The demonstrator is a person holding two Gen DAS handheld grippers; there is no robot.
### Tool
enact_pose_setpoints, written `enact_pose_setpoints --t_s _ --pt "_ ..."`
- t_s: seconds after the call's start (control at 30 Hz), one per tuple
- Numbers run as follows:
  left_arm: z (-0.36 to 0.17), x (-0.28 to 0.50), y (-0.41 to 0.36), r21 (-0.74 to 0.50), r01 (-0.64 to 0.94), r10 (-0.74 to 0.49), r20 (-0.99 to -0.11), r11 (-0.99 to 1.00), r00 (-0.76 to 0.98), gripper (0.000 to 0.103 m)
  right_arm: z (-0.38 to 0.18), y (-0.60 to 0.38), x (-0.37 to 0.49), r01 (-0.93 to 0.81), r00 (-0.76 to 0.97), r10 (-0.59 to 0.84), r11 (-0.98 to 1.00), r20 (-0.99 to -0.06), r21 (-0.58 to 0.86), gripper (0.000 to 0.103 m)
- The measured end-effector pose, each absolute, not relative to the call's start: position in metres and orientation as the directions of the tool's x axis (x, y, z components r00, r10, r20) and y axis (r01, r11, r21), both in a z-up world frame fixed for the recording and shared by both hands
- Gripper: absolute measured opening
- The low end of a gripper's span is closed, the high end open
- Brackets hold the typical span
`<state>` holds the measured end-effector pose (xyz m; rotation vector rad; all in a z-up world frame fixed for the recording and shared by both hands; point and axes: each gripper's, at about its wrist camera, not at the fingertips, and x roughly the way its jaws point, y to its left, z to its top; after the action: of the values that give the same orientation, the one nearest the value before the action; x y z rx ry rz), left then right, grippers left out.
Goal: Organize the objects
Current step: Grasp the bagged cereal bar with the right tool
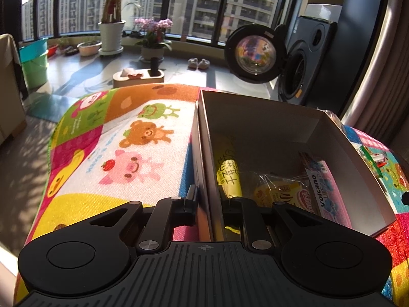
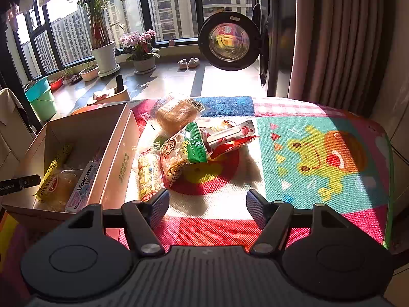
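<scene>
An open cardboard box (image 1: 255, 117) (image 2: 84, 125) stands on the cartoon-print mat (image 2: 319, 153). Inside it lie a yellow packet (image 1: 227, 176), a wrapped yellow bun (image 1: 278, 192) and a pink Volcano box (image 1: 329, 194) (image 2: 83, 181). My left gripper (image 1: 209, 202) straddles the box's left wall, one finger outside and one inside, shut on it. To the right of the box lies a snack pile: a bread packet (image 2: 176, 113), a green-topped bag (image 2: 184, 151), a red-white long packet (image 2: 230, 135) and a yellow packet (image 2: 148, 174). My right gripper (image 2: 207, 204) is open and holds nothing, just in front of the pile.
The mat covers a table whose far edge (image 2: 230, 98) drops to a tiled floor. Beyond it are a washing machine with its round door (image 2: 228, 43) swung open, a curtain (image 2: 340, 38), potted plants (image 2: 104, 56) and a green bucket (image 2: 42, 97).
</scene>
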<state>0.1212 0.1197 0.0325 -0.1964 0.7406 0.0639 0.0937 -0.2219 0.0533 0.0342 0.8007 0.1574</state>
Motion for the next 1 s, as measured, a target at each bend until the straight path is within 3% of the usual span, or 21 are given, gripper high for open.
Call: enact_pose_setpoints --t_s 0.3,0.43,0.53,0.67,1.0 --pt "0.033 0.121 0.119 -0.153 -0.125 -0.012 -0.677 0.980 0.736 0.017 0.044 -0.205 0.099 -0.190 0.653 0.233 0.971 -0.720 0.142 0.067" --pt "0.033 0.121 0.119 -0.153 -0.124 -0.012 -0.677 0.980 0.736 0.017 0.040 -0.189 0.117 -0.199 0.632 0.275 0.961 -0.725 0.191 0.048" --pt "0.033 0.121 0.119 -0.154 -0.124 -0.013 -0.677 0.980 0.736 0.017 0.035 -0.179 0.132 -0.200 0.613 0.301 0.954 -0.730 0.225 0.046" --pt "0.033 0.121 0.119 -0.155 -0.124 -0.014 -0.677 0.980 0.736 0.017 0.024 -0.173 0.144 -0.177 0.567 0.331 0.943 -0.754 0.282 0.029" --pt "0.033 0.120 0.118 -0.158 -0.125 -0.015 -0.677 0.980 0.736 0.017 0.026 -0.214 0.098 -0.124 0.591 0.246 0.969 -0.768 0.214 0.029"
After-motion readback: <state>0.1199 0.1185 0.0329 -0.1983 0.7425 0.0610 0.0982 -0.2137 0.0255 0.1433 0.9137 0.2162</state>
